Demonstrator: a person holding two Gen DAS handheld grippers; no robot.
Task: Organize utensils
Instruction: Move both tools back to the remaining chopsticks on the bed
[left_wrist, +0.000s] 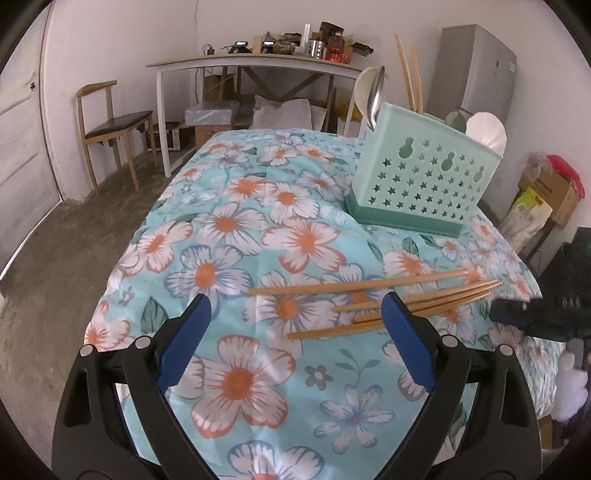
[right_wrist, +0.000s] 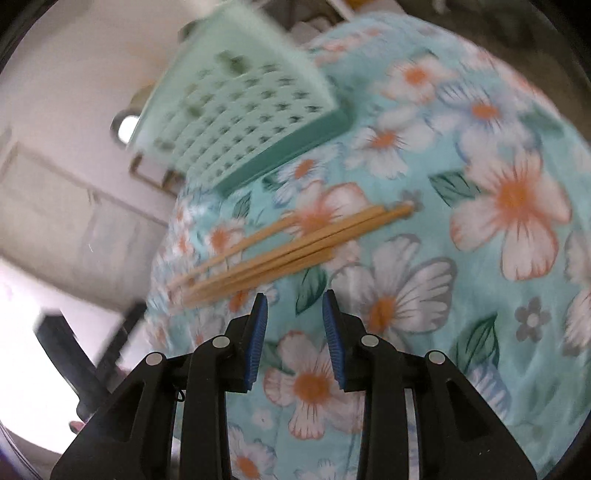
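Several wooden chopsticks (left_wrist: 373, 299) lie loose on the floral tablecloth (left_wrist: 236, 236). My left gripper (left_wrist: 297, 306) hovers open just short of them, nothing between its blue pads. A mint green utensil holder (left_wrist: 421, 173) with star holes stands behind, holding two chopsticks (left_wrist: 410, 74), a metal spoon (left_wrist: 375, 96) and white spoons (left_wrist: 485, 131). In the blurred right wrist view, the same chopsticks (right_wrist: 291, 247) lie just beyond my right gripper (right_wrist: 294, 306), whose narrow gap is empty. The holder (right_wrist: 243, 110) sits beyond them. The right gripper's dark body (left_wrist: 532, 317) shows at the left view's right edge.
The table's edges fall away left and right of the cloth. A wooden chair (left_wrist: 110, 125), a white desk (left_wrist: 251, 62) with clutter, a grey fridge (left_wrist: 476, 70) and cardboard boxes (left_wrist: 546, 188) stand around the room.
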